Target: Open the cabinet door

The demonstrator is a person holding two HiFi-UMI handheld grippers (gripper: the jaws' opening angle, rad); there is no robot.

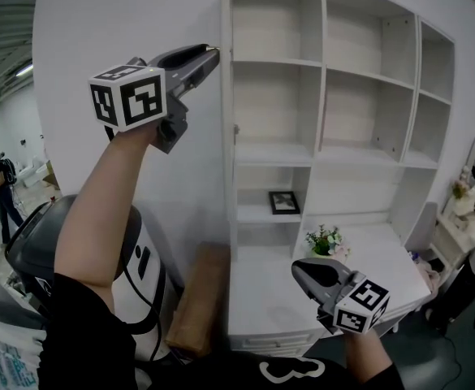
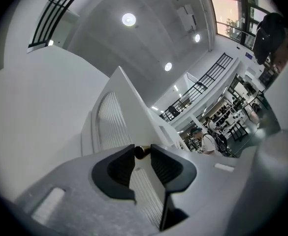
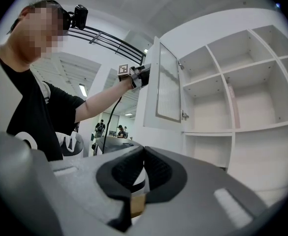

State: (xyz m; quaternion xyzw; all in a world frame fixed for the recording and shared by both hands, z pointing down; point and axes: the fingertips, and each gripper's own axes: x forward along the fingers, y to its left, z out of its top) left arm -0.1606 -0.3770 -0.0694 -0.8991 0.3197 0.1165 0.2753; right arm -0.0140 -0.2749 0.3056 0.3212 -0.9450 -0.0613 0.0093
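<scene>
The white cabinet door [image 1: 140, 23] stands swung out to the left of the open shelves [image 1: 359, 96]. In the right gripper view the door [image 3: 168, 82] shows its ribbed panel and hangs wide open. My left gripper [image 1: 214, 52] reaches the door's free edge at the top. In the left gripper view its fingertips [image 2: 142, 152] are shut on a small brass knob [image 2: 142, 152] at the door's edge. My right gripper [image 1: 296, 267] hangs low in front of the cabinet's counter, shut and holding nothing; its tips [image 3: 143, 149] meet.
A framed picture [image 1: 284, 202] stands on a low shelf, and flowers [image 1: 326, 240] on the white counter [image 1: 261, 299]. A brown bench [image 1: 200, 299] and a white-and-black machine [image 1: 144, 275] sit under the open door. A dressing table [image 1: 460, 218] stands right. People stand far left.
</scene>
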